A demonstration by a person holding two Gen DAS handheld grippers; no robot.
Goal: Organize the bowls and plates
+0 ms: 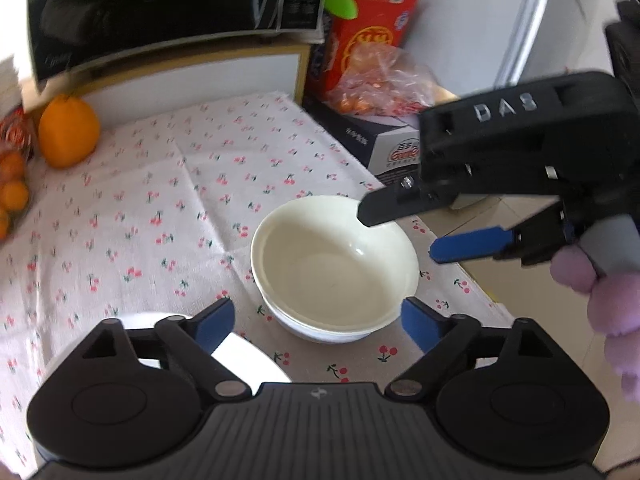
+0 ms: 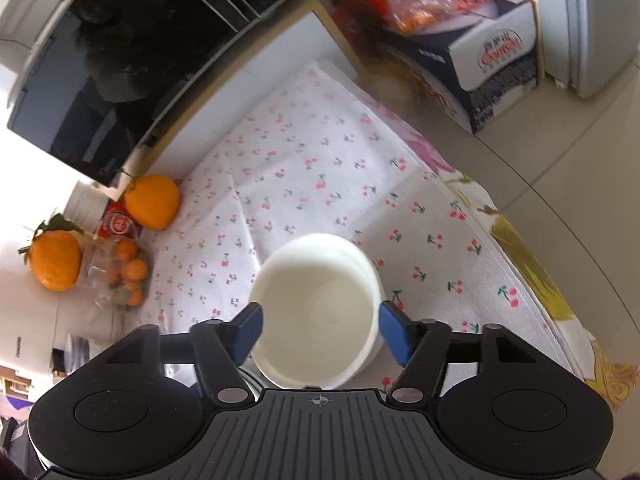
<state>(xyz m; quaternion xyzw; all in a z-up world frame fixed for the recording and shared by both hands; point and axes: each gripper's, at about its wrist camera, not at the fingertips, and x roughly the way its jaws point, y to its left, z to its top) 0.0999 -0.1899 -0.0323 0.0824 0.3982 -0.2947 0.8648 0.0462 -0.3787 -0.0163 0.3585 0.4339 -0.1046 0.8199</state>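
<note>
A cream bowl nested in a white bowl (image 1: 334,266) stands on the cherry-print tablecloth (image 1: 160,200). My left gripper (image 1: 318,326) is open just in front of it, near its front rim. A white plate (image 1: 244,354) lies under the left finger. My right gripper (image 1: 396,232) comes in from the right, open, its fingertips over the bowl's right rim. In the right wrist view the stacked bowls (image 2: 316,312) sit between and below the open right gripper (image 2: 320,332), not gripped.
A large orange (image 1: 68,132) and small oranges (image 1: 12,188) lie at the table's left. A black microwave (image 1: 160,8) stands behind. Boxes and a bag of fruit (image 1: 384,80) stand right of the table. The table's right edge (image 1: 452,256) is close to the bowls.
</note>
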